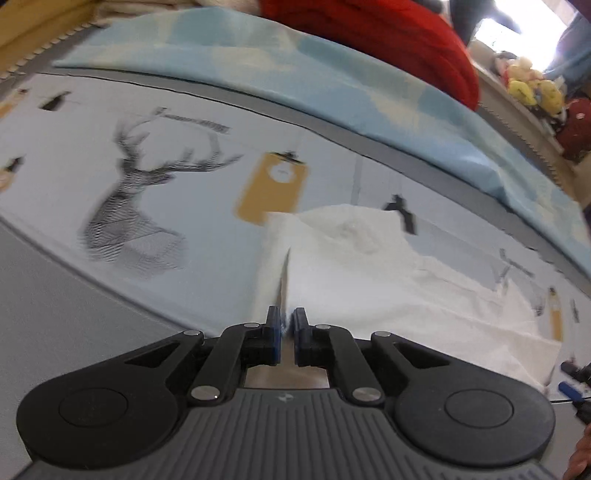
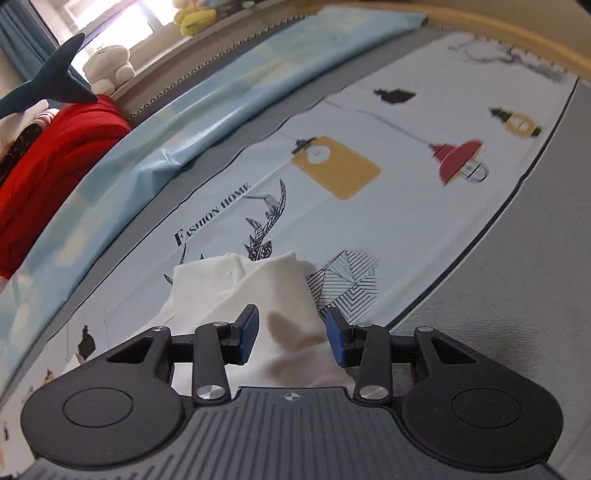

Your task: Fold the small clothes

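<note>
A small white garment [image 1: 369, 269] lies partly folded on a printed bed sheet [image 1: 184, 221]. My left gripper [image 1: 286, 325] is shut on a raised fold of the white garment's near edge. In the right wrist view the same white garment [image 2: 266, 291] lies under and ahead of my right gripper [image 2: 291, 332], which is open with the cloth between its blue pads [image 2: 248, 328] but not pinched. The right gripper's tip shows at the far right edge of the left wrist view [image 1: 574, 384].
A light blue quilt [image 1: 332, 77] runs along the far side of the sheet. A red blanket [image 1: 388, 33] lies on it and also shows in the right wrist view [image 2: 48, 162]. Plush toys [image 2: 107, 66] sit on a ledge. A grey mattress border [image 2: 498, 314] lies at right.
</note>
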Demonstrator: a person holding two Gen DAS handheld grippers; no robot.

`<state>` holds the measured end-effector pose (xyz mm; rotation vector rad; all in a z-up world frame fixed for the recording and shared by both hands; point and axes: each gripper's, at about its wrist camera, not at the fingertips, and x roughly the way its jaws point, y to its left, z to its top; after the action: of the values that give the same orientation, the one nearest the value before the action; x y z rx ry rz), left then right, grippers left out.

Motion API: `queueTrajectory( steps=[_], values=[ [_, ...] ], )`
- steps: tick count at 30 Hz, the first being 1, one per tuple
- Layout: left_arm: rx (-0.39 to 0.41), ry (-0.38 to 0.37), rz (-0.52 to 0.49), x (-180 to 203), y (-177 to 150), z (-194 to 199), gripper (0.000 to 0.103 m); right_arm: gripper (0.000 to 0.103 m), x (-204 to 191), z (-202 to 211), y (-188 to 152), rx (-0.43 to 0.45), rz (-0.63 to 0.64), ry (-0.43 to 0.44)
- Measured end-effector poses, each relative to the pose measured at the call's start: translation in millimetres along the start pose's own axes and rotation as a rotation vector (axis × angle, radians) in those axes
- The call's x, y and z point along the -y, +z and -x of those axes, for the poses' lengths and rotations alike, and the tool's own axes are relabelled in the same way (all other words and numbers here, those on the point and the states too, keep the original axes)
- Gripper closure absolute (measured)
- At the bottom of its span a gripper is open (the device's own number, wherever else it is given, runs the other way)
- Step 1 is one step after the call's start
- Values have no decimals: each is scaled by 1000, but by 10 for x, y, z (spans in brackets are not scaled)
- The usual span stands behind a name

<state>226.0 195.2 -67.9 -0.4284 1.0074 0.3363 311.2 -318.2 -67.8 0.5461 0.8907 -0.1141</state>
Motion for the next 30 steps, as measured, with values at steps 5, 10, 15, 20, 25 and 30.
queueTrajectory(
  steps=[5,10,15,20,25,30],
  values=[
    [-90,-62,10,-97,-6,-146,96,60,7,-326,80,-58,5,71],
    [-103,-68,-3,-116,5,-206,96,100,-144,-313,162,44,103,78],
    [-125,-53,-50,-62,1,-234,94,99,-140,-196,258,193,108,-7],
    [-62,-71,-9,-140,80,-119,94,97,-287,-97,231,26,190,173],
    [-136,-136,-15,-102,17,-268,93,69,-346,-191,-160,-274,485,86],
    [-193,-59,-124,-21,-117,-369,92,70,-110,-3,-234,-284,473,84]
  ],
)
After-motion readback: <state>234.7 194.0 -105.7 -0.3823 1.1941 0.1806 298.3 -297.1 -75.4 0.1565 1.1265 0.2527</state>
